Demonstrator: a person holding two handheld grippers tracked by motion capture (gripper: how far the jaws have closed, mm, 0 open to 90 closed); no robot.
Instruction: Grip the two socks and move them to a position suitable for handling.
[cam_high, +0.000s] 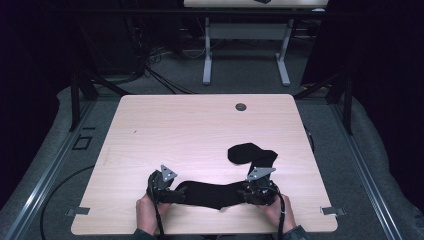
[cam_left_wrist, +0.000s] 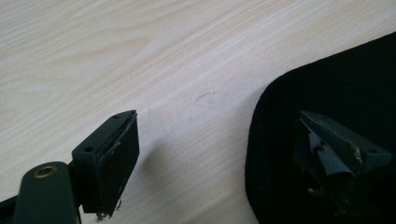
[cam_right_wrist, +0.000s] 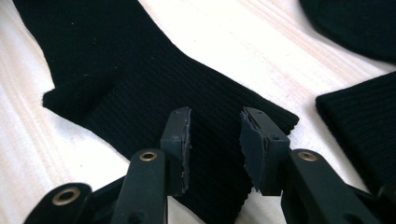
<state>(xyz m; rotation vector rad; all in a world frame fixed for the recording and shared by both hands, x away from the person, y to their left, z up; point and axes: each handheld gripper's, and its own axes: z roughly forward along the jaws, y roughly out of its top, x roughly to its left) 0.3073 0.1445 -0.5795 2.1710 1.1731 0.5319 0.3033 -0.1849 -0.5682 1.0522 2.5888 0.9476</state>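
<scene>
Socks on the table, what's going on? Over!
Left claw open at the near sock's toe. Right claw over its cuff, pads apart, not gripping. Second sock lies close behind. Nothing blocking.

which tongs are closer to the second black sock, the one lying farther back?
Right. The right tongs sit at the near sock's cuff end, just in front of the far sock; the left tongs are at its opposite end.

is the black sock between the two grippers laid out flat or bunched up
Laid out flat. In the high view the sock stretches along the table between both grippers; the right gripper view shows its ribbed cuff lying smooth, one corner folded over.
</scene>
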